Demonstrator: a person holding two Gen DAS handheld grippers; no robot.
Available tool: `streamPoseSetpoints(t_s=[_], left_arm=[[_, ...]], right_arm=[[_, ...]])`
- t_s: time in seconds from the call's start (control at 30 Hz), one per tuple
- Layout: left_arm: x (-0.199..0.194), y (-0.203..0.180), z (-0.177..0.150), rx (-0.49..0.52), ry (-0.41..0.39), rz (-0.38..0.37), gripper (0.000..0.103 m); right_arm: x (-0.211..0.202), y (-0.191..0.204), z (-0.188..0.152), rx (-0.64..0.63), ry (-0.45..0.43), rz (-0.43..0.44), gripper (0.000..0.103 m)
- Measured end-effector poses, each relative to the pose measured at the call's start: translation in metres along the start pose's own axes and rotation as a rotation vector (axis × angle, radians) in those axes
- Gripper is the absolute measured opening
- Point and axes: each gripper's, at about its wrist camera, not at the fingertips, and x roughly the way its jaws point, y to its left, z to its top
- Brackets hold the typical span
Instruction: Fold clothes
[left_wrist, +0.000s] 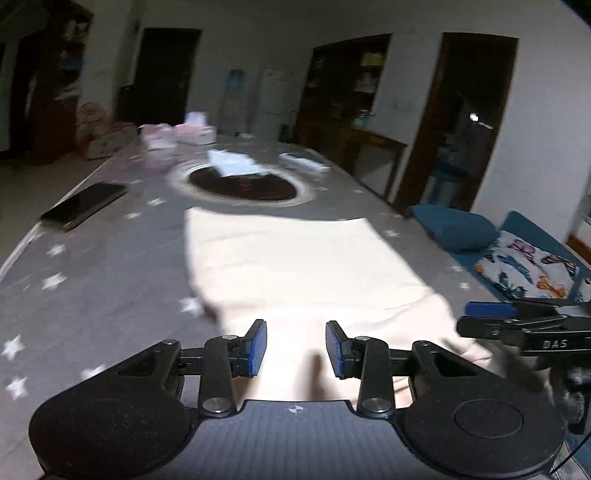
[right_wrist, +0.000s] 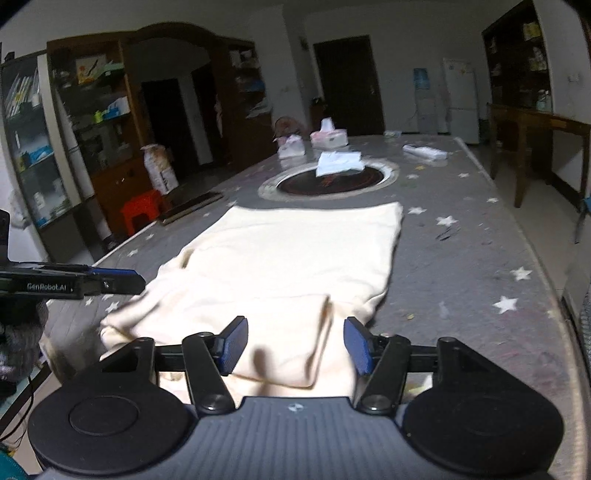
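A cream garment lies partly folded on a grey star-patterned tablecloth, with a folded flap on its near end. My left gripper hovers over the garment's near edge. Its blue pads are apart and nothing is pinched between them. My right gripper is open wider, over the folded flap, with cloth showing below the gap but not squeezed. In the left wrist view, the right gripper's blue-padded fingers reach in from the right edge. In the right wrist view, the left gripper's fingers enter from the left.
Beyond the garment is a round dark inset in the table with white folded paper on it. Tissue boxes stand at the far end. A dark flat phone lies near the left edge. Blue cushions and a red stool flank the table.
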Motion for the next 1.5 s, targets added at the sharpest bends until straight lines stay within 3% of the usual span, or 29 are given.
streamPoseSetpoints(t_s=[0.17,0.23,0.33,0.37,0.4,0.43,0.6,0.63,0.67,0.7,0.77,0.87,0.97,1.13,1.37,1.47,1.5], left_arm=[[-0.017,0.016,-0.015,0.016,0.018,0.015,0.039],[-0.017,0.018,-0.018,0.004,0.034,0.018,0.038],[-0.012,0.023,-0.02,-0.015,0.057,0.014,0.036],[-0.011,0.024,-0.02,-0.02,0.06,0.007,0.022],[-0.011,0.025,-0.02,-0.023,0.059,0.002,0.008],[-0.011,0.026,-0.018,-0.024,0.056,-0.001,0.007],[-0.02,0.032,-0.012,-0.033,0.021,-0.004,0.005],[-0.021,0.034,-0.012,-0.037,0.021,0.004,0.005],[-0.021,0.037,-0.013,-0.041,0.026,0.011,0.005],[-0.021,0.039,-0.014,-0.041,0.034,0.016,0.005],[-0.019,0.043,-0.017,-0.041,0.056,0.009,0.006],[-0.021,0.045,-0.015,-0.037,0.066,0.018,0.008],[-0.025,0.043,-0.003,-0.02,0.028,0.025,0.008],[-0.014,0.025,0.022,0.032,-0.027,-0.045,0.008],[0.033,0.01,0.034,0.17,0.01,-0.021,0.028],[0.043,0.006,0.031,0.242,0.024,-0.041,0.052],[0.046,0.005,0.03,0.254,0.033,-0.048,0.052]], right_arm=[[0.01,0.003,-0.002,-0.014,0.046,0.01,0.048],[0.013,0.004,-0.003,-0.013,0.064,0.011,0.033],[0.015,0.006,-0.003,-0.024,0.075,0.001,0.021],[0.014,0.007,-0.002,-0.025,0.072,0.001,0.013],[0.012,0.008,-0.001,-0.027,0.067,0.002,0.011],[0.009,0.009,0.001,-0.03,0.058,0.007,0.009],[-0.007,0.017,0.012,-0.049,0.009,0.029,0.008],[-0.008,0.017,0.012,-0.049,0.016,0.036,0.012],[-0.007,0.016,0.01,-0.049,0.029,0.036,0.022],[-0.003,0.014,0.006,-0.051,0.055,0.019,0.024],[0.003,0.012,-0.003,-0.066,0.091,-0.023,0.025],[-0.002,0.009,-0.002,-0.072,0.066,-0.049,0.025],[-0.008,0.012,0.01,-0.084,0.017,-0.029,0.025],[0.009,0.02,0.018,-0.118,0.006,-0.011,0.025],[0.023,0.007,0.012,-0.058,0.04,-0.042,0.03],[0.024,0.003,0.011,-0.039,0.042,-0.02,0.03],[0.025,0.003,0.011,-0.04,0.042,-0.015,0.03]])
